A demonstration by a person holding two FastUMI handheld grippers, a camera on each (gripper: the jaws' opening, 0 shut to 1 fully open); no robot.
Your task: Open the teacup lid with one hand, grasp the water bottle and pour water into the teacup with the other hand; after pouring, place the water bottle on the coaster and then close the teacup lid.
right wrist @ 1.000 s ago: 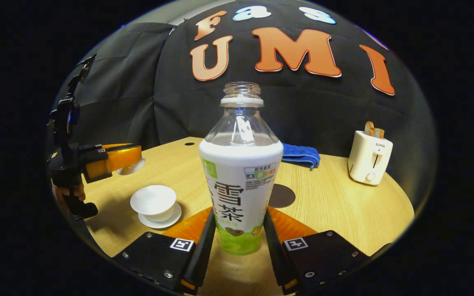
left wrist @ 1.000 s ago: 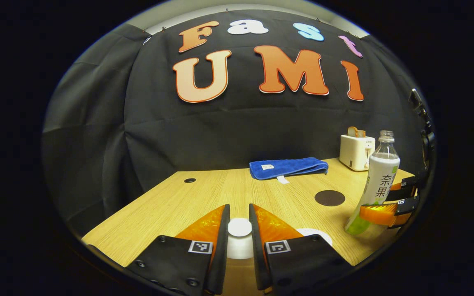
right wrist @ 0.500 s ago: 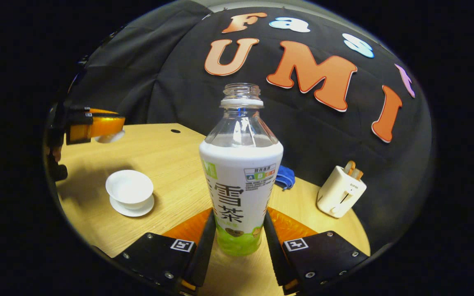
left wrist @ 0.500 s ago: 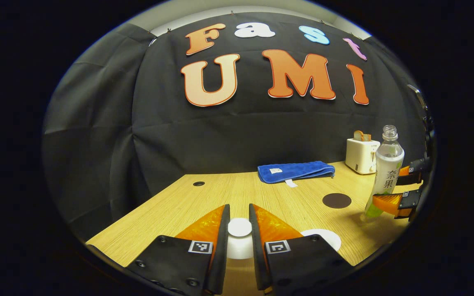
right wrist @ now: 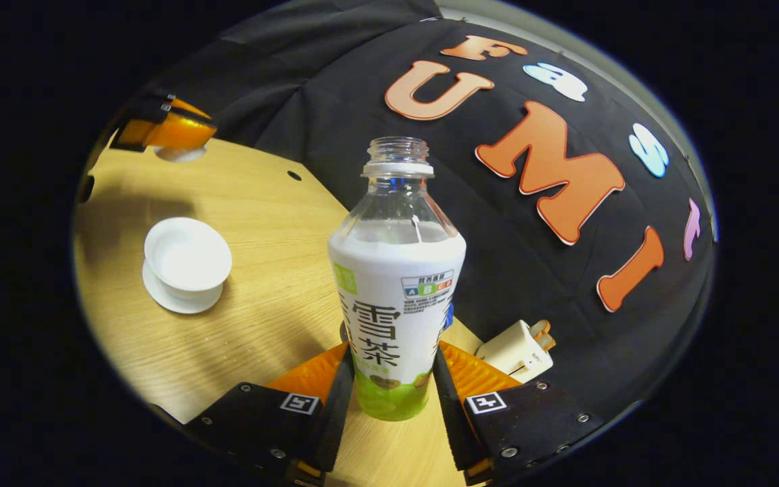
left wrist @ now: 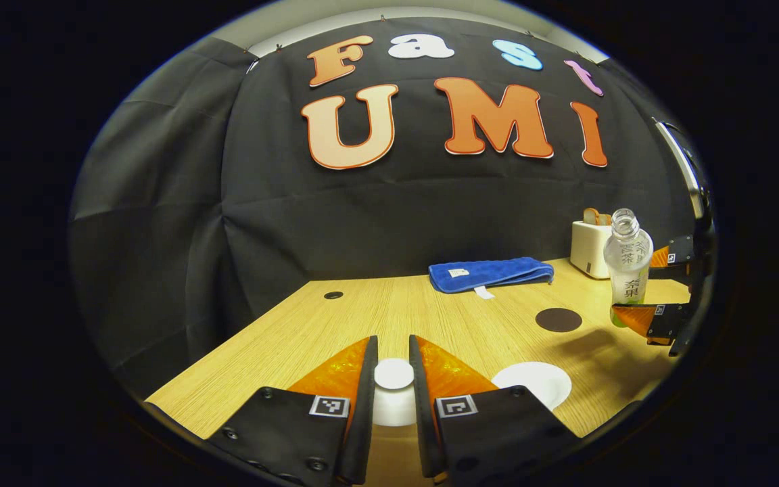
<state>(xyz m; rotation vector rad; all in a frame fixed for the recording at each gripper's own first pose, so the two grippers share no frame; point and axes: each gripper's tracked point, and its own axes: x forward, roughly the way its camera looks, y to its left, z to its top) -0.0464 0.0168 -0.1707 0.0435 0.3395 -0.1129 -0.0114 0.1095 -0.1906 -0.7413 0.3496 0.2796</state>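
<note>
My right gripper (right wrist: 393, 352) is shut on the lower body of an uncapped water bottle (right wrist: 396, 284) with a white and green label, held above the wooden table (right wrist: 261, 270). The bottle (left wrist: 626, 267) leans a little, with the right gripper (left wrist: 656, 318) around its base. The open white teacup (right wrist: 188, 251) stands on its saucer (right wrist: 176, 302) to the left of the bottle. My left gripper (left wrist: 393, 352) is shut on the knob of the white teacup lid (left wrist: 394, 375), held in the air. Beside its fingers lies the cup's rim (left wrist: 533, 383). A dark round coaster (left wrist: 558, 319) lies farther back.
A folded blue towel (left wrist: 491, 274) lies near the back of the table. A white toaster (left wrist: 589, 247) with toast stands at the back right, also toaster (right wrist: 516, 348) beside the bottle. A small cable hole (left wrist: 333, 295) sits at the back left.
The right gripper has lifted the bottle and rolled it toward the teacup, so the table tilts in its view. The left gripper still holds the lid, hardly moved.
</note>
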